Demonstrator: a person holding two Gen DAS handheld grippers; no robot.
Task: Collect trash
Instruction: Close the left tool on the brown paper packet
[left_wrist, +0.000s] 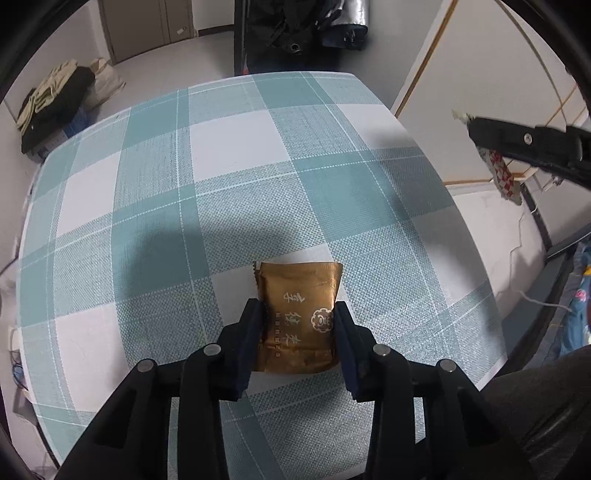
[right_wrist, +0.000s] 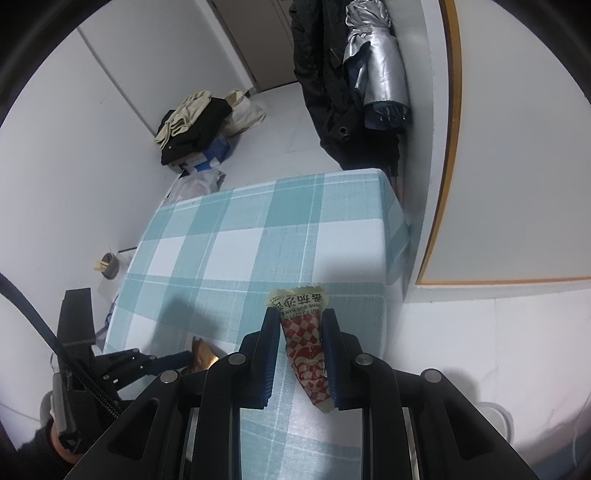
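A flat brown-gold sachet (left_wrist: 301, 317) lies on the teal-and-white checked tablecloth (left_wrist: 229, 155). My left gripper (left_wrist: 298, 314) stands low over it with one finger against each side edge, closed on it. My right gripper (right_wrist: 300, 319) is shut on a red-and-white checked wrapper (right_wrist: 306, 350) and holds it in the air above the table's right edge. In the left wrist view the right gripper (left_wrist: 480, 134) shows at the far right with the wrapper (left_wrist: 504, 177) hanging from it. In the right wrist view the left gripper (right_wrist: 177, 360) and the sachet (right_wrist: 203, 356) show at the lower left.
The table (right_wrist: 258, 240) stands in a corner by a white wall panel with a wooden frame (right_wrist: 443, 147). A dark coat and a silver umbrella (right_wrist: 376, 66) hang beyond its far end. Folded clothes and bags (right_wrist: 199, 125) lie on the floor. A small cup (right_wrist: 109, 266) stands left of the table.
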